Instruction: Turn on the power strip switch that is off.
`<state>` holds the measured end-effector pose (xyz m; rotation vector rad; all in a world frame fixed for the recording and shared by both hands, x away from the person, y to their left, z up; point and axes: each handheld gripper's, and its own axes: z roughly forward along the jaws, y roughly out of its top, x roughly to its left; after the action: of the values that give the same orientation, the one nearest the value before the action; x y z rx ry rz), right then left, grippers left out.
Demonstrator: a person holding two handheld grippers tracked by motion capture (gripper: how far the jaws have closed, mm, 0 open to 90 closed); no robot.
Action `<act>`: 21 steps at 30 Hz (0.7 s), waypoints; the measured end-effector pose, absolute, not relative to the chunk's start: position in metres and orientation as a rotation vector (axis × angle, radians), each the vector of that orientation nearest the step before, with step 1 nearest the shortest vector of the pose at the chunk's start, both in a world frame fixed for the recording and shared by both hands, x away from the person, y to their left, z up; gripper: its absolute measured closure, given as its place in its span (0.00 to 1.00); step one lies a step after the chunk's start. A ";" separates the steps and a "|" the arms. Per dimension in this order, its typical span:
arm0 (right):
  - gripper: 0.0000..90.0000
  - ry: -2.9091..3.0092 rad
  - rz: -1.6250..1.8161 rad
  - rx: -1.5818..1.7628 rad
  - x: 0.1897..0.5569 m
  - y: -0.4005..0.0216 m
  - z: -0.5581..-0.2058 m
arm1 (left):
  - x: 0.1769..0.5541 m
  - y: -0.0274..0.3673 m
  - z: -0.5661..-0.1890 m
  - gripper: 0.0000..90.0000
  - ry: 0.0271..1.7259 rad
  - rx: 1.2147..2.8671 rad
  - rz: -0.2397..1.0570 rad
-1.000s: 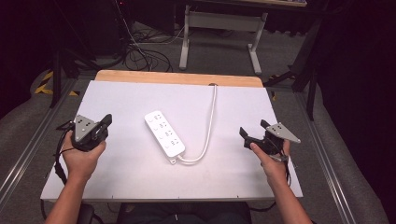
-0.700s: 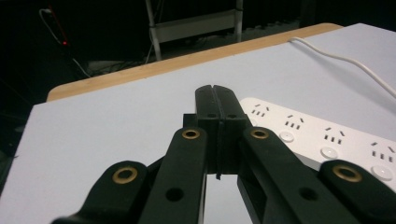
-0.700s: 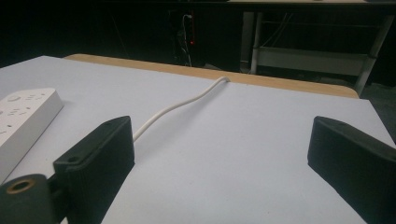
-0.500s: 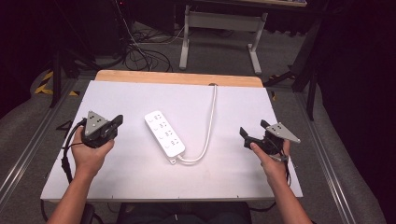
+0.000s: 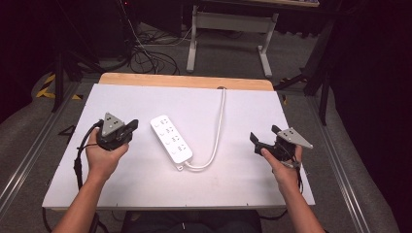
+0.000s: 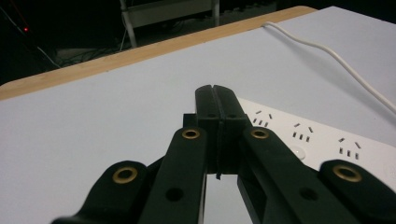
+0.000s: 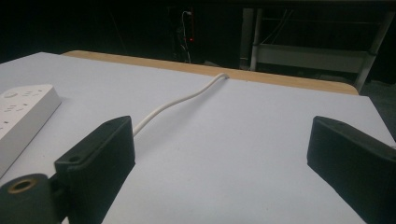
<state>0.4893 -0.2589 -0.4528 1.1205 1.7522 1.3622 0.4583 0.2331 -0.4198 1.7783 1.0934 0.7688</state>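
The power strip [image 5: 171, 141] lies flat near the middle of my white table [image 5: 145, 184], and nothing is touching it. Its long axis runs on a slant, from the far left end down to the near right end, where its white cord [image 5: 219, 121] leaves, loops round and runs away to the far wooden edge [image 5: 184, 81].

My left gripper [image 5: 130, 127] is the nearer one: it sits just beside the strip's far left end, with the strip lying off to its right. In the left gripper view that gripper [image 6: 215, 93] has its jaws pressed flat together with nothing between them, and the strip [image 6: 327, 144] shows close behind and to the right of the tips, sockets facing up.

My right gripper [image 5: 262, 138] is well apart from the strip, out near the table's right edge with the cord loop between them. In the right gripper view its jaws stand wide apart over bare table, the strip's end [image 7: 21, 116] off at the left and the cord [image 7: 182, 99] running across ahead.

As I judge it, the left hand would reach first, and it would need to spread its jaws and turn across the strip's narrow width, not along its length.
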 end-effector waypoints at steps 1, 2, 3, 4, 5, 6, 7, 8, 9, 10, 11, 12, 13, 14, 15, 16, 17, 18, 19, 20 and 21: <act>0.09 1.754 1.362 1.124 0.489 -0.259 -0.453 | 0.459 0.232 -0.420 1.00 1.096 1.781 0.770; 0.09 1.754 1.362 1.124 0.489 -0.259 -0.453 | 0.461 0.232 -0.421 1.00 1.099 1.786 0.762; 0.09 1.754 1.361 1.124 0.489 -0.258 -0.453 | 0.462 0.231 -0.422 1.00 1.102 1.787 0.762; 0.09 1.754 1.361 1.124 0.489 -0.258 -0.453 | 0.463 0.231 -0.422 1.00 1.104 1.792 0.755; 0.09 1.755 1.360 1.126 0.489 -0.259 -0.453 | 0.464 0.230 -0.422 1.00 1.103 1.794 0.756; 0.09 1.755 1.360 1.127 0.490 -0.259 -0.453 | 0.467 0.228 -0.423 1.00 1.100 1.802 0.749; 0.09 1.755 1.360 1.127 0.490 -0.259 -0.453 | 0.467 0.228 -0.423 1.00 1.100 1.802 0.749; 0.09 1.759 1.360 1.131 0.490 -0.259 -0.453 | 0.468 0.226 -0.423 1.00 1.100 1.807 0.743; 0.09 1.760 1.361 1.132 0.490 -0.259 -0.453 | 0.469 0.224 -0.423 1.00 1.094 1.810 0.748; 0.09 1.760 1.362 1.132 0.489 -0.259 -0.453 | 0.471 0.223 -0.423 1.00 1.090 1.815 0.741; 0.09 1.760 1.362 1.130 0.489 -0.259 -0.453 | 0.473 0.219 -0.424 1.00 1.086 1.825 0.730; 0.09 1.760 1.362 1.129 0.489 -0.259 -0.453 | 0.473 0.219 -0.424 1.00 1.086 1.825 0.730; 0.09 1.760 1.362 1.129 0.489 -0.259 -0.453 | 0.474 0.218 -0.424 1.00 1.083 1.827 0.725; 0.09 1.760 1.360 1.127 0.489 -0.259 -0.453 | 0.475 0.217 -0.424 1.00 1.079 1.832 0.724; 0.09 1.763 1.356 1.120 0.489 -0.259 -0.453 | 0.476 0.216 -0.425 1.00 1.082 1.836 0.720; 0.09 1.763 1.356 1.120 0.489 -0.259 -0.453 | 0.477 0.215 -0.425 1.00 1.078 1.840 0.722; 0.09 1.764 1.355 1.123 0.489 -0.259 -0.453 | 0.479 0.214 -0.426 1.00 1.081 1.844 0.707; 0.09 1.763 1.355 1.124 0.489 -0.258 -0.453 | 0.479 0.214 -0.426 1.00 1.081 1.844 0.707; 0.09 1.762 1.356 1.123 0.489 -0.259 -0.453 | 0.480 0.214 -0.427 1.00 1.082 1.849 0.700; 0.09 1.762 1.355 1.120 0.489 -0.259 -0.453 | 0.481 0.213 -0.427 1.00 1.080 1.854 0.699; 0.09 1.761 1.355 1.121 0.489 -0.259 -0.453 | 0.482 0.213 -0.428 1.00 1.079 1.862 0.699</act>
<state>0.4894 -0.2588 -0.4533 1.1208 1.7614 1.3546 0.4821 0.2131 -0.4276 1.8618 1.0788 0.6988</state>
